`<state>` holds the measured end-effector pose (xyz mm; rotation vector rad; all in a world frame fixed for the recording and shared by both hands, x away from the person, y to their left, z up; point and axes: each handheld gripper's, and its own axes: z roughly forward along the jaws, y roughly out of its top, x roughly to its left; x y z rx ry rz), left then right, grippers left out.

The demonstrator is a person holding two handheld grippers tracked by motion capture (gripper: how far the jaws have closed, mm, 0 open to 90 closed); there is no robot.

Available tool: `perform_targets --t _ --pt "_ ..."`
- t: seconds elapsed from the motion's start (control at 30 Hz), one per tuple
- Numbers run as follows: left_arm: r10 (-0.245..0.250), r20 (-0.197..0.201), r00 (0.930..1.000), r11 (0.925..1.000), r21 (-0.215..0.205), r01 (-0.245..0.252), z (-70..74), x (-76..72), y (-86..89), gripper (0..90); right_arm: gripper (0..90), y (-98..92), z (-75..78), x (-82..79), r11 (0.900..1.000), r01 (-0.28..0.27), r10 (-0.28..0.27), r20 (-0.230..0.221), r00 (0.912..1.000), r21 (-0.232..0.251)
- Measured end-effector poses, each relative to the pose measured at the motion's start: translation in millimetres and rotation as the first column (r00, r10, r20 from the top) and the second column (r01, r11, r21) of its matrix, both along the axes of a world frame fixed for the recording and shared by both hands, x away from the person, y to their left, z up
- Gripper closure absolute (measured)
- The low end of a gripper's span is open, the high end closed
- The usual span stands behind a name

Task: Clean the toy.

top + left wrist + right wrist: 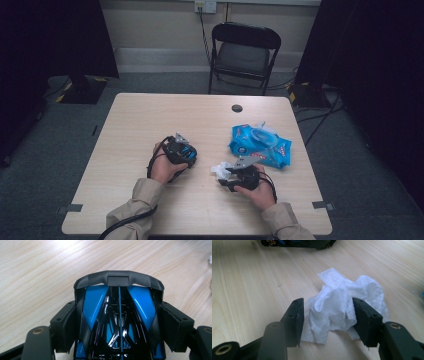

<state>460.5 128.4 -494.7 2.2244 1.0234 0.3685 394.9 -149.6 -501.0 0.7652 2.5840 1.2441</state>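
A glossy blue and black toy car (95, 300) sits between the jaws of my left gripper (118, 307), whose pads lie against both of its sides. In the high view the left gripper (181, 150) rests with the car (192, 153) left of the table's centre. A crumpled white wipe (342, 292) lies on the table between the jaws of my right gripper (327, 302). One pad touches the wipe and a slim gap shows at the other. From above, the right gripper (231, 176) points left at the wipe (219, 169).
A blue pack of wet wipes (260, 145) lies just beyond the right gripper, its flap up. The light wooden table (150, 115) has a round cable hole (237, 108) near its far edge. A black folding chair (245, 50) stands behind the table.
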Motion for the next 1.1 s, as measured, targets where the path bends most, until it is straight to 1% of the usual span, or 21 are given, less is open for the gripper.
perform_targets --t 0.03,0.1,0.13,0.17,0.3,0.33,0.37,0.4,0.5,0.53,0.6,0.67,0.73,0.77,0.8,0.87,0.9,0.97,1.03,1.07,1.1 --pt "-0.002 0.006 1.0 1.0 0.008 0.001 -0.3 -0.3 -0.1 25.0 45.3 0.0 0.0 0.1 1.0 0.001 -0.001 -0.002 1.0 0.0" --pt "-0.003 -0.005 1.0 0.9999 0.011 0.003 0.7 -0.8 -0.1 25.3 45.4 -0.2 -0.3 0.2 1.0 0.003 -0.003 -0.002 1.0 0.002" --pt "0.01 0.008 0.9999 0.9999 0.002 -0.01 -0.4 -1.4 -0.8 25.4 45.6 -0.4 -0.5 0.3 1.0 0.003 -0.003 -0.002 1.0 0.003" --pt "0.006 -0.002 1.0 1.0 0.003 -0.006 0.3 -1.6 -0.2 25.4 45.7 -0.4 -0.7 0.3 1.0 0.004 -0.004 -0.002 1.0 0.005" --pt "0.005 -0.016 0.9999 1.0 0.004 -0.005 2.9 -4.1 3.6 25.5 46.7 -0.4 -1.1 0.2 1.0 0.006 -0.006 0.003 1.0 0.005" --pt "0.011 -0.006 0.9999 0.9999 -0.008 -0.011 3.5 -5.2 4.5 25.5 47.6 -0.5 -1.1 0.5 1.0 0.009 -0.009 0.001 1.0 0.007" --pt "0.001 -0.009 1.0 1.0 -0.004 -0.001 6.1 -6.0 6.3 25.5 48.6 -0.9 -1.3 0.7 1.0 0.012 -0.013 0.0 0.9999 0.009" --pt "0.002 0.0 1.0 1.0 -0.009 -0.001 7.6 -7.2 7.1 25.5 49.5 -1.4 -1.4 1.1 1.0 0.016 -0.016 -0.002 0.9999 0.012" --pt "0.006 -0.011 0.9999 0.9984 -0.056 -0.007 11.7 -11.2 9.2 25.6 53.4 -2.8 -2.0 1.7 0.999 0.029 -0.029 -0.003 0.9996 0.02" --pt "0.002 -0.013 0.9999 0.9983 -0.058 -0.003 13.0 -12.6 10.1 25.6 54.2 -2.9 -2.0 2.0 0.999 0.031 -0.031 -0.003 0.9995 0.02" --pt "-0.01 -0.004 0.9999 0.9983 -0.058 0.009 15.8 -15.9 11.0 25.6 56.6 -2.8 -2.0 1.8 0.999 0.039 -0.039 0.001 0.9992 0.016" --pt "-0.015 0.005 0.9999 0.9973 -0.071 0.015 18.9 -19.4 11.5 25.6 58.8 -1.9 -1.6 1.1 0.999 0.043 -0.043 0.013 0.999 0.004" --pt "-0.023 0.022 0.9995 0.9968 -0.076 0.024 22.5 -23.5 12.0 25.6 62.4 -1.3 -1.2 0.9 0.999 0.053 -0.053 0.021 0.9984 -0.006" --pt "-0.03 0.022 0.9993 0.9962 -0.082 0.031 25.0 -25.5 12.9 25.6 64.9 -1.3 -1.0 1.0 0.998 0.06 -0.06 0.022 0.998 -0.009" --pt "-0.041 0.023 0.9989 0.9956 -0.084 0.043 27.4 -27.3 13.6 25.5 67.4 -1.9 -1.0 1.3 0.998 0.068 -0.068 0.021 0.9975 -0.007" --pt "-0.045 0.031 0.9985 0.9939 -0.099 0.048 31.4 -31.1 14.7 25.6 72.4 -3.6 -1.6 2.7 0.996 0.087 -0.087 0.008 0.9962 0.008" --pt "-0.055 0.033 0.9979 0.9939 -0.094 0.058 33.5 -32.7 15.7 25.6 75.1 -4.5 -1.8 3.6 0.995 0.095 -0.095 0.005 0.9954 0.013" --pt "-0.053 0.04 0.9978 0.992 -0.113 0.057 35.6 -36.2 16.4 25.6 78.7 -5.4 -1.9 4.5 0.994 0.103 -0.104 0.002 0.9946 0.016" --pt "-0.064 0.045 0.9969 0.9918 -0.108 0.068 37.9 -38.8 18.4 25.6 81.4 -5.1 -1.5 4.6 0.994 0.105 -0.106 0.01 0.9944 0.013" --pt "-0.07 0.059 0.9958 0.9919 -0.102 0.075 38.7 -39.7 19.8 25.6 82.1 -4.9 -1.0 4.6 0.994 0.107 -0.107 0.012 0.9942 0.012" --pt "-0.064 0.049 0.9967 0.9899 -0.123 0.07 38.9 -41.3 20.0 25.5 82.5 -4.9 -0.4 4.4 0.994 0.106 -0.106 0.014 0.9943 0.01"
